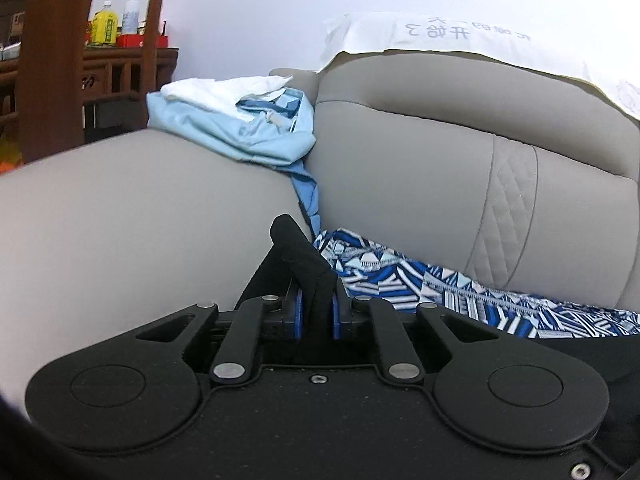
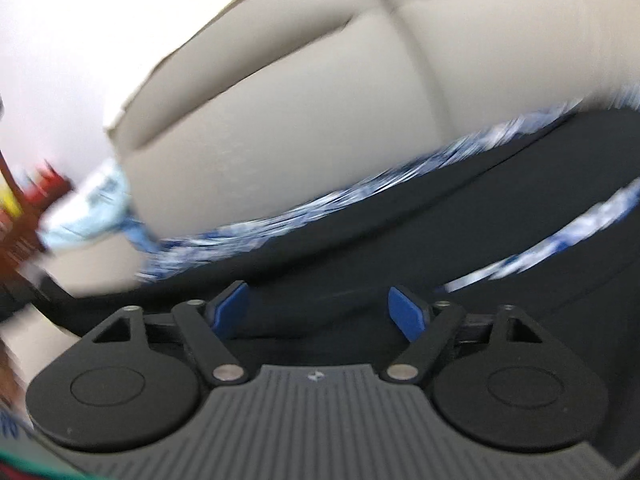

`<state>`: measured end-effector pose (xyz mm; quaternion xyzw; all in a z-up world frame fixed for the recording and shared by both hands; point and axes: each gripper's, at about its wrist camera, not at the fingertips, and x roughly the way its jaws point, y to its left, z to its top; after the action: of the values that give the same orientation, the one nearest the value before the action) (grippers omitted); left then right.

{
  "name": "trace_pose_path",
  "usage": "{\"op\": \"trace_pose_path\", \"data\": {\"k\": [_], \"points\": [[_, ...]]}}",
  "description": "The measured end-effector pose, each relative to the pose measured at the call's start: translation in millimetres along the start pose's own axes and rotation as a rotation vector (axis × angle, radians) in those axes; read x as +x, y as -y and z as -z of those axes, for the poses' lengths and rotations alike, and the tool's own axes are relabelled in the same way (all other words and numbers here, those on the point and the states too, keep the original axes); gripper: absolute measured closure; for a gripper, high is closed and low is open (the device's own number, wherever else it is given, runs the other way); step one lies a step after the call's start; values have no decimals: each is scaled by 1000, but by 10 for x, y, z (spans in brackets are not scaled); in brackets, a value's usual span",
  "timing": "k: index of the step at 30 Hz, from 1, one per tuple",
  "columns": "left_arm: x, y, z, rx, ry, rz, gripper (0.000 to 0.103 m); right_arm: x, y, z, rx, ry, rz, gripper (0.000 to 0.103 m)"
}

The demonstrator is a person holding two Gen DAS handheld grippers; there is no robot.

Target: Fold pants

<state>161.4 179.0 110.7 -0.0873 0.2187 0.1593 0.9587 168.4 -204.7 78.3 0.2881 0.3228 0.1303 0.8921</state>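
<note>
Left wrist view, upper left of frame: dark brown wooden sideboard (image 1: 120, 68) behind curved wooden chair posts, with a yellow plastic bottle (image 1: 105, 22), a pale clear bottle (image 1: 130, 16) and a red box (image 1: 140, 40) on top. Centre left: wide grey upholstered sofa armrest (image 1: 132, 208). On its far end, a heap of light blue and white crumpled clothing (image 1: 236, 120), one blue strip hanging down into the gap beside the backrest. Centre bottom: left gripper (image 1: 317, 312), blue pads clenched on a fold of black fabric pants (image 1: 298, 256); the fold sticks up between the pads. Right of that: blue-and-white geometric patterned cloth (image 1: 440, 296) lying on the seat against the grey sofa backrest (image 1: 420, 168), which has a quilted stitched strip. Upper right: white printed cover (image 1: 440, 32) draped over the backrest top. Black fabric also at lower right edge.

Right wrist view, heavy motion blur. Left edge: red and yellow smear, light blue clothing blur. Centre and top: grey sofa cushions (image 2: 300, 100). Patterned cloth (image 2: 320, 208) shows as streaked blue-white bands running lower left to upper right. Black pants (image 2: 400, 248) spread across the middle, under and ahead of the right gripper (image 2: 320, 312). Its blue pads stand apart, released, not pressing anything; black fabric lies between and below them.
</note>
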Motion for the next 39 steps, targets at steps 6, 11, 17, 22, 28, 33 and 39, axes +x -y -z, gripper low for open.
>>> {"op": "trace_pose_path", "data": {"k": [6,11,17,22,28,33,39], "points": [[-169,-209,224,-54,-6,63,91,678,-519,151,176,-153,-83,35],[-328,-397,295,-100,5,109,91,1042,-661,292,300,-214,-122,39],[-382,-504,421,-112,-11,123,91,1226,-608,323,471,-243,-72,55],[-468,-582,472,-120,-4,139,91,988,-740,273,403,-239,-95,54],[-556,-535,554,-79,4,131,91,1072,-746,77,289,-100,80,65],[-582,-591,640,-97,-32,134,90,1060,-415,-39,299,-3,250,76],[-618,-671,761,-132,-57,152,88,618,-273,98,238,69,291,97]]}}
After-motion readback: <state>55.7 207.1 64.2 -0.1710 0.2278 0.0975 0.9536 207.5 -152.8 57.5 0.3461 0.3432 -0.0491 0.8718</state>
